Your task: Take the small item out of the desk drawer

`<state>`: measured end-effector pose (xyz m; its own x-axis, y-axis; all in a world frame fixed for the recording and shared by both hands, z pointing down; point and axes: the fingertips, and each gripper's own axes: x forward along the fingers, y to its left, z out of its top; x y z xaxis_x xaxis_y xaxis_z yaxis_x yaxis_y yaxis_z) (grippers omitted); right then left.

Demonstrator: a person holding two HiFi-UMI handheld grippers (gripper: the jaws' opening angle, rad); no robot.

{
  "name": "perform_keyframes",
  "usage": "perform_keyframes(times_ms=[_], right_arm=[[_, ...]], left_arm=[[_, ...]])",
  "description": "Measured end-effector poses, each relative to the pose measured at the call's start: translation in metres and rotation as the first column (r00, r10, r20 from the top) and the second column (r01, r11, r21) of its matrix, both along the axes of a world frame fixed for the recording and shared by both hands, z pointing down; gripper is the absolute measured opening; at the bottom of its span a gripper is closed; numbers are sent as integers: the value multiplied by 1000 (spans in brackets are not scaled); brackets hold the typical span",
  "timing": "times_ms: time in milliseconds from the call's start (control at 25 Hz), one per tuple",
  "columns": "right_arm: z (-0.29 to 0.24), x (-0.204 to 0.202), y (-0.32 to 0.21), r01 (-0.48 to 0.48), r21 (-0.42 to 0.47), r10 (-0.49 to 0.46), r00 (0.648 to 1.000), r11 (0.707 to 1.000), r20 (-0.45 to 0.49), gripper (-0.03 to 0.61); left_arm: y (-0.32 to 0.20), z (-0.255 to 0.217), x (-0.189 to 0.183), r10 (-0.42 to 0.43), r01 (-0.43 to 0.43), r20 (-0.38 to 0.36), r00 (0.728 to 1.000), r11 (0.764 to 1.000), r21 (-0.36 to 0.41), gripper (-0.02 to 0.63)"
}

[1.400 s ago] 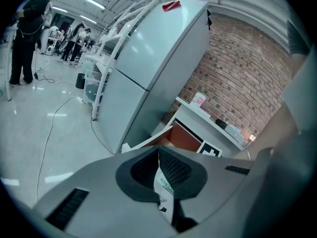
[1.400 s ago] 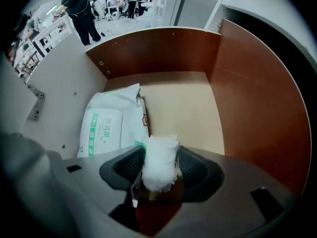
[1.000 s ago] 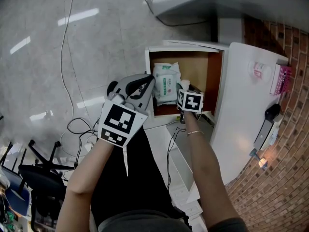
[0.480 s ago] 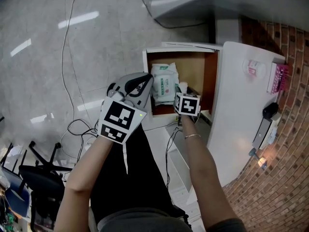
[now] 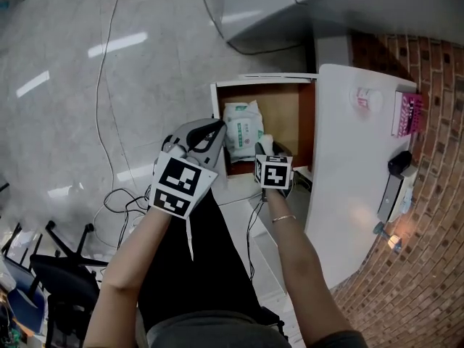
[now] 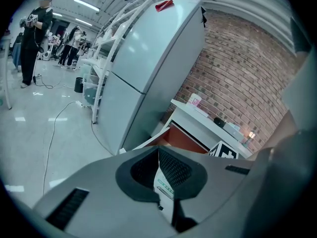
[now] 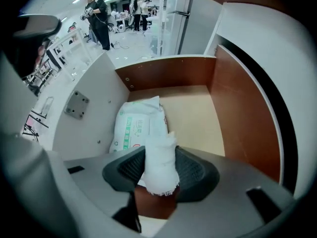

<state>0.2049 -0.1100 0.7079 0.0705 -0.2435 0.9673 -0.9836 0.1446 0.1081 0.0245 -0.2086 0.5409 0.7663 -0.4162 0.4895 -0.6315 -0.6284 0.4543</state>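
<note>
The desk drawer [image 5: 217, 122] stands pulled out, its brown floor [image 7: 198, 113] showing. A white and green wipes pack [image 5: 243, 125] [image 7: 138, 125] lies at the drawer's left side. My right gripper [image 5: 267, 151] [image 7: 161, 170] is at the drawer's front edge, shut on a small white wrapped item [image 5: 266, 144] [image 7: 159, 162] that stands upright between the pads, above the pack's near end. My left gripper [image 5: 211, 132] [image 6: 159, 170] hovers over the drawer's left front corner, its pads nearly together with nothing between them.
A white desk top [image 5: 355, 172] lies right of the drawer, with a pink box [image 5: 407, 113], a black device [image 5: 399, 164] and a small container [image 5: 365, 97]. A grey fridge [image 5: 290, 6] stands behind. Cables [image 5: 123, 194] and an office chair [image 5: 51, 274] are on the floor at left.
My right gripper has drawn back from inside the drawer to its front edge, with the small white item between its pads. The left gripper has stayed beside the drawer's left wall.
</note>
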Motion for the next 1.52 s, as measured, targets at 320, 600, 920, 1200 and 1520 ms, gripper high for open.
perform_keyframes(times_ms=[320,600,920,1200,1520], right_arm=[[-32,-28,-2,23,88,-28,998,996,55,184],[-60,-45,2,14,157,-29,995,988,96,184],[-106,-58,-4,-43,273,-5,985,961,173,184],[-152,-77,-14,-75,390,-21,971,918,237,184],[-207,-89,-19,-131,492,-33,950,861,311,184]], left_arm=[[9,-9,-14,-10,10,23,1000,1000,5,23],[19,-22,-15,-10,9,28,1000,1000,20,23],[35,-35,-19,-4,2,42,999,999,33,23],[40,-56,-25,-9,5,49,999,997,75,23],[40,-83,-37,-40,34,52,998,993,114,23]])
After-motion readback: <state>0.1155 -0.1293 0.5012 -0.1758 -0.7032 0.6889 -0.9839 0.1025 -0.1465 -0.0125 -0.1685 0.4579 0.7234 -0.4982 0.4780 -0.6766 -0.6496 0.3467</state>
